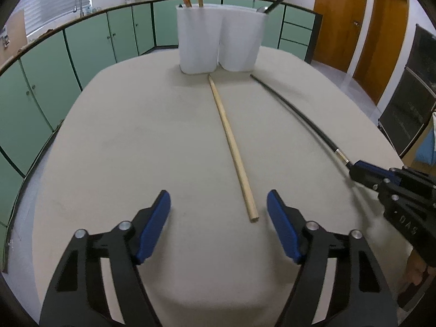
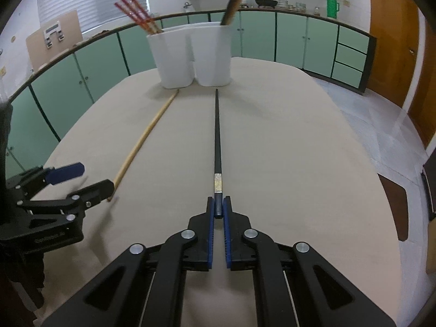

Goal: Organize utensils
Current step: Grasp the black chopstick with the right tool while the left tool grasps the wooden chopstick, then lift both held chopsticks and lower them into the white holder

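Clamped in the right claw (image 2: 218, 208) is the near end of a black chopstick (image 2: 217, 136), which lies along the surface (image 2: 299, 150) toward a white holder (image 2: 190, 57). A wooden chopstick (image 1: 231, 141) is straddled, untouched, by the parted left claw (image 1: 218, 212).

Green thermos (image 2: 333, 6) on counter (beyond green cabinets (image 2: 288, 38))

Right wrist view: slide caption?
Right gripper shut on black chopstick; wooden chopstick lies beside it, holder ahead.
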Demonstrator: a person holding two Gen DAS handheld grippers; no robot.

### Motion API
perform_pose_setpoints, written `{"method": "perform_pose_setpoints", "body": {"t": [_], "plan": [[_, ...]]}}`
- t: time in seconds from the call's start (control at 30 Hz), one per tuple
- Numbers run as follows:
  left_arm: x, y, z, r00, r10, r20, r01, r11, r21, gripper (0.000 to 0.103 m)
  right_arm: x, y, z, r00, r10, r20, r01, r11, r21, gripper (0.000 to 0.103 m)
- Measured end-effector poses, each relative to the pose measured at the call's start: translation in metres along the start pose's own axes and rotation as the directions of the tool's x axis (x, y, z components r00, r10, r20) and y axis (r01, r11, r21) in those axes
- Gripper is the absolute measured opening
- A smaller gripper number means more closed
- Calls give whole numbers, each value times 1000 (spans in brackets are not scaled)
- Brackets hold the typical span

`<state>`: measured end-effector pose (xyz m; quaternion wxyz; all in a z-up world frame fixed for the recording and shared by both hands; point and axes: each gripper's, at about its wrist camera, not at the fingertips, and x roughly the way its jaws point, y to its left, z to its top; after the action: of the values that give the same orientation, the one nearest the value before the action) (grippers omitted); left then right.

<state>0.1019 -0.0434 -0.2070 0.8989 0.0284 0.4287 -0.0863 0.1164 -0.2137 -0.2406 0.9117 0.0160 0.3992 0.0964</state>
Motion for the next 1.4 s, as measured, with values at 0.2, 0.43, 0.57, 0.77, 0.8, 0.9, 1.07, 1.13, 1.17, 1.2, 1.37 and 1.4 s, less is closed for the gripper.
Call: {"method": "perform_pose_setpoints", "body": {"t": [0.2,0.43,0.57,0.77,0.8,0.9,1.07,1.13,1.17,1.2,1.37,1.4], "plan": [[6,-7,-1,1000,20,-9,-20,1000,7,51,1,-3,1,1000,2,9,-2,1000,3,6],[5,-13,-1,1000,28,1,-28,1000,6,8,0,-3,0,1000,6,13,-6,1000,11,6],[3,-14,-1,999,37,6,-37,999,8,6,0,-3,-1,1000,7,11,-7,1000,11,6],[-8,-12,1,999,37,33,-37,999,9,6,-10,-2,2,999,-1,36,1,1000,-2,6],[-10,-12,1,999,38,39,-38,999,12,6,-12,-2,3,999,0,42,0,1000,-3,6],[-25,-12,6,996,40,73,-42,999,19,6,-21,-4,8,998,1,66,0,1000,-6,6],[-55,-13,18,989,40,144,-46,998,39,6,-40,-5,21,993,5,115,-3,1000,-12,6],[-65,-13,24,985,35,172,-42,998,40,6,-49,-5,28,990,8,142,-5,1000,-21,6],[-69,-13,27,982,34,183,-43,998,42,6,-53,-5,32,988,8,154,-4,1000,-27,6],[-75,-13,31,979,33,202,-43,998,44,6,-58,-4,36,986,10,168,-4,999,-35,6],[-95,-13,53,962,22,272,-40,997,62,6,-77,-2,63,974,26,227,-9,997,-74,6],[-99,-13,58,958,20,287,-41,997,67,6,-80,-2,68,971,32,236,-14,997,-77,6]]}}
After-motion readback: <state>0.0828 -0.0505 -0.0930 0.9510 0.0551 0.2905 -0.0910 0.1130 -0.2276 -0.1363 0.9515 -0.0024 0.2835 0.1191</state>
